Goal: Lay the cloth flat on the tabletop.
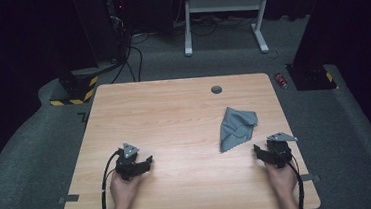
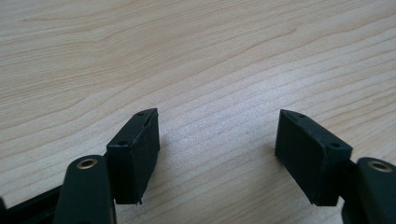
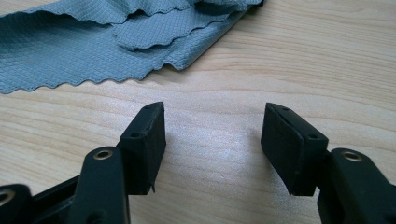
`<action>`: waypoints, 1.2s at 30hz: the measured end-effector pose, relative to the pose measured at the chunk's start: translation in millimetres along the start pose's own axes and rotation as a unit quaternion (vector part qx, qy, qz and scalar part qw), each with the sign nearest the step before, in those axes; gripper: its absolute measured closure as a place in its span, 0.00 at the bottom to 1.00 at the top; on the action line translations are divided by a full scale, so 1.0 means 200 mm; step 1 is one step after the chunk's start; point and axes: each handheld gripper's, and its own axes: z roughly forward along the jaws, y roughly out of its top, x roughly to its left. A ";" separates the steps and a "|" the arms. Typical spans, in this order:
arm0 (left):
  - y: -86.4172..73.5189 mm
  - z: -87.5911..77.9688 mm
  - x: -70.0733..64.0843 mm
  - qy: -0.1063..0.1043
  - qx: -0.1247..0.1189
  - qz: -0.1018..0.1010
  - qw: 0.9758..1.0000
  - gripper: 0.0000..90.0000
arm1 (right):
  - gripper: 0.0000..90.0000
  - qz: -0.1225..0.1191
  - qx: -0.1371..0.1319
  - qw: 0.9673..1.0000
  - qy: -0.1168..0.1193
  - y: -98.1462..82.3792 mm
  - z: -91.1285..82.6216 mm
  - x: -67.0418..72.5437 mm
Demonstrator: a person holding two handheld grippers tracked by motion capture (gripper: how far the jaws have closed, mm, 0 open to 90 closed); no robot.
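Crumpled grey microfibre cloth (image 1: 237,127) lies on the wooden surface (image 1: 174,115), near the right gripper (image 1: 266,152). Both grippers' jaws wide, empty; left gripper (image 1: 139,164) well apart. Cloth likely light, limp: pinch scalloped edge (image 3: 116,77).

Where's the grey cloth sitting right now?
In the high view the grey cloth lies crumpled on the right half of the table, just ahead and left of the open right gripper, not touching it, and below the round grommet.
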 end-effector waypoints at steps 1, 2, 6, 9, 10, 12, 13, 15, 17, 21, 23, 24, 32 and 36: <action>0.00 0.00 0.00 0.000 0.000 0.000 1.000 0.35 | 0.45 0.000 0.000 1.000 0.000 0.00 0.00 0.00; 0.00 0.00 0.00 0.000 0.000 0.000 1.000 0.35 | 0.45 0.000 0.000 1.000 0.000 0.00 0.00 0.00; 0.00 0.00 0.00 0.000 0.000 0.000 1.000 0.35 | 0.45 0.000 0.000 1.000 0.000 0.00 0.00 0.00; 0.00 0.00 0.00 0.000 0.000 0.000 1.000 0.34 | 0.45 0.000 0.000 1.000 0.000 0.00 0.00 0.00; 0.00 0.00 0.00 0.000 0.000 0.000 1.000 0.35 | 0.45 0.000 0.000 1.000 0.000 0.00 0.00 0.00; 0.00 0.00 0.00 0.001 0.000 0.001 1.000 0.35 | 0.45 0.000 0.000 1.000 0.000 0.00 0.00 0.00; 0.00 0.00 0.00 0.000 0.000 0.000 1.000 0.35 | 0.45 0.000 0.000 1.000 0.000 0.00 0.00 0.00; 0.00 0.00 0.00 0.000 0.000 -0.002 1.000 0.35 | 0.45 0.000 0.000 1.000 0.000 0.00 0.00 0.00; 0.00 0.00 0.00 -0.001 0.000 -0.002 1.000 0.35 | 0.45 0.000 0.000 1.000 0.000 0.00 0.00 0.00; 0.00 0.00 0.00 -0.001 0.000 -0.002 1.000 0.34 | 0.45 0.001 0.000 1.000 -0.002 0.00 0.00 0.00; 0.00 0.00 0.00 -0.001 0.000 -0.002 1.000 0.34 | 0.51 0.001 0.001 1.000 -0.002 0.00 -0.01 0.01; 0.00 0.00 0.00 -0.001 0.000 -0.002 1.000 0.34 | 0.52 0.003 0.004 1.000 -0.003 0.00 -0.01 0.02; 0.00 0.00 0.00 -0.001 0.000 0.001 1.000 0.34 | 0.57 0.007 -0.007 1.000 0.008 0.06 -0.03 0.04; 0.00 0.00 0.00 -0.001 0.000 0.000 1.000 0.34 | 0.57 -0.001 -0.011 1.000 0.015 0.11 -0.04 0.06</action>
